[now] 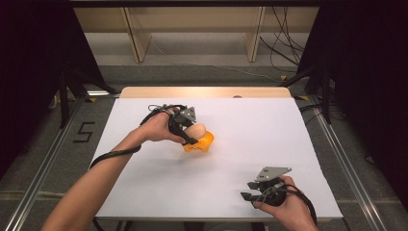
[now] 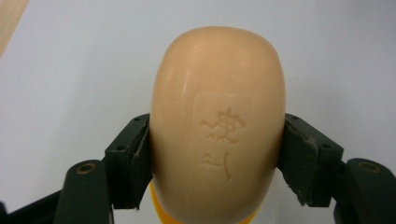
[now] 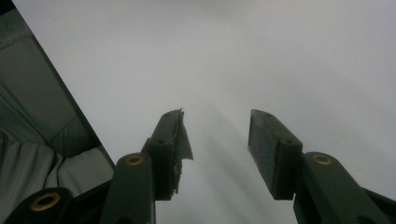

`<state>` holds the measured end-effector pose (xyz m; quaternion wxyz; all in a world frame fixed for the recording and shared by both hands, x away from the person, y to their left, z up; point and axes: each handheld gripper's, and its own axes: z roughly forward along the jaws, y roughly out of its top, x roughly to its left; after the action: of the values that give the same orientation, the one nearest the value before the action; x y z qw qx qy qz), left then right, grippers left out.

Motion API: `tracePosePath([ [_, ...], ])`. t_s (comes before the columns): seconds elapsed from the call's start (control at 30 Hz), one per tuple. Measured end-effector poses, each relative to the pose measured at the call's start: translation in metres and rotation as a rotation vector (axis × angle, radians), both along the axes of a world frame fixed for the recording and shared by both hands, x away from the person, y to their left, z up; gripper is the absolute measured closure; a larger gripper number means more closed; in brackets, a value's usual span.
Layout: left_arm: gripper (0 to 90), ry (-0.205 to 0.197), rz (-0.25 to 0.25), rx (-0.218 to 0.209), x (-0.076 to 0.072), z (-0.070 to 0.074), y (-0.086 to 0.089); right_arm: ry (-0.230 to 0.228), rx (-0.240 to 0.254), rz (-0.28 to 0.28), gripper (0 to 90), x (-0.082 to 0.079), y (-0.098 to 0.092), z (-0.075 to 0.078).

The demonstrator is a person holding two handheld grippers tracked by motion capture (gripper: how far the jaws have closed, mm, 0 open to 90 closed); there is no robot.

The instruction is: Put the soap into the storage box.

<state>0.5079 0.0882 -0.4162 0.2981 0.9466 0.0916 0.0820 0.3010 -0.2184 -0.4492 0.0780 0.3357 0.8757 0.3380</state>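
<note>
Pinching a tan soap bar (image 2: 217,126) across its short width, left gripper (image 1: 188,129) with a jaw pressed to each long flank. Long axis running straight away along the jaws in the left gripper view, rounded far end pointing outward, stamped face up toward the camera, embossed characters readable on it. Held just above an orange dish (image 1: 202,142), a sliver of which peeks yellow-orange (image 2: 156,205) beneath the bar's near end. Seen from the high view, sitting a little left of the centre of the white table (image 1: 250,144), bar end aimed toward the person's right and slightly away. Touching or just clear of the dish: cannot tell.

Resting near the table's front edge at the right, right gripper (image 1: 251,190), jaws spread with bare white surface between them (image 3: 217,140). Table edge and grey floor cutting across the left side of the right gripper view. Plenty of open white surface right of the dish, behind it toward the wooden far edge (image 1: 207,92), and between the two grippers, well apart.
</note>
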Motion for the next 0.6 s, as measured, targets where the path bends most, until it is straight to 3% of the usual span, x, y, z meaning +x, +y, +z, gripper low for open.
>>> tracePosePath([
  [0.1, 31.8, 0.001, -0.009, 0.023, 0.0010, -0.0006, 0.0001, -0.022, -0.002, 0.020, 55.4, 0.0019, -0.0004, -0.0015],
  [0.27, 31.8, 0.010, -0.003, 0.027, 0.0016, -0.0021, -0.0001, 0.000, 0.005, 0.010, 55.3, 0.0007, 0.0001, -0.0002],
  [0.3, 31.8, 0.011, -0.005, 0.030, 0.0020, -0.0023, -0.0002, -0.017, 0.001, 0.020, 55.3, 0.0018, -0.0002, -0.0013],
  [0.6, 31.5, 0.009, 0.008, 0.058, 0.0036, -0.0062, -0.0003, -0.005, 0.004, 0.011, 55.0, 0.0012, 0.0001, -0.0007],
])
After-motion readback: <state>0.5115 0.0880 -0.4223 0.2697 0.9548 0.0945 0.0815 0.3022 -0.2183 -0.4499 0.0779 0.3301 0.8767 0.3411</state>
